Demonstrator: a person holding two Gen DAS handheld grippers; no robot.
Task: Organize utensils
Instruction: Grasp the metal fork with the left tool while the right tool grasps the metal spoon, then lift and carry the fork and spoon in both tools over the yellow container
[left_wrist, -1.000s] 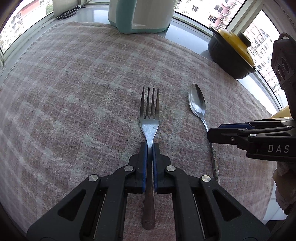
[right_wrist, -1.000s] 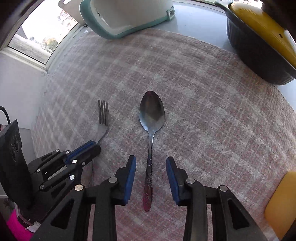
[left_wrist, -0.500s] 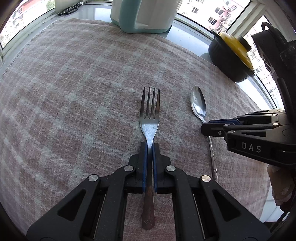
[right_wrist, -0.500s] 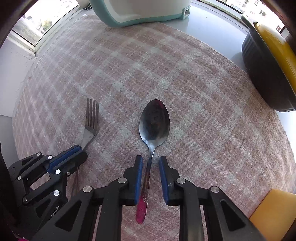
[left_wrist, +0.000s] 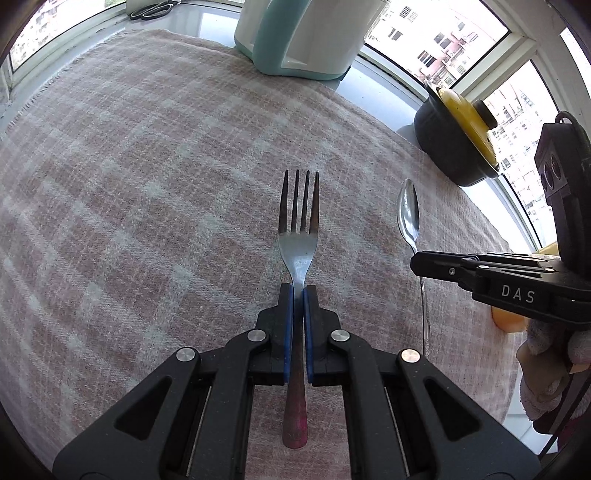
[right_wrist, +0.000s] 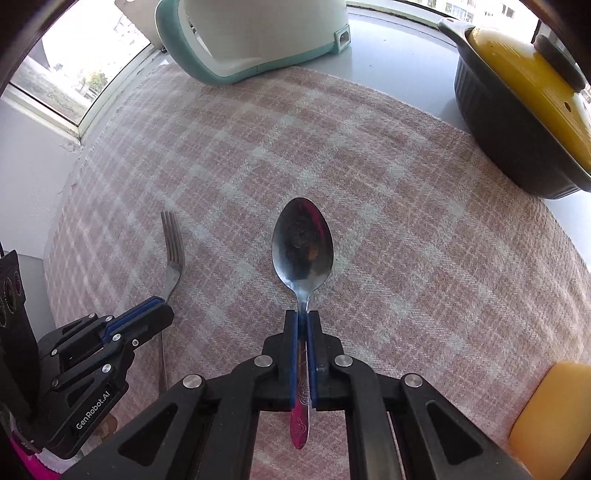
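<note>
A steel fork (left_wrist: 297, 236) lies tines away from me on the pink checked cloth (left_wrist: 147, 184). My left gripper (left_wrist: 298, 291) is shut on its handle near the neck. A steel spoon (right_wrist: 302, 247) lies parallel to the fork's right. My right gripper (right_wrist: 303, 315) is shut on the spoon's handle just behind the bowl. The fork (right_wrist: 173, 251) and the left gripper (right_wrist: 155, 310) show at the left of the right wrist view. The spoon (left_wrist: 407, 216) and the right gripper (left_wrist: 419, 262) show at the right of the left wrist view.
A white and teal appliance (left_wrist: 303, 37) stands at the cloth's far edge. A dark pot with a yellow lid (left_wrist: 458, 136) sits at the far right by the window. A yellow object (right_wrist: 550, 413) lies at the near right. Scissors (left_wrist: 153, 9) lie at the far left.
My right gripper has closed its jaws onto the spoon's handle; one second ago they stood open around it. The left gripper stays shut on the fork.
</note>
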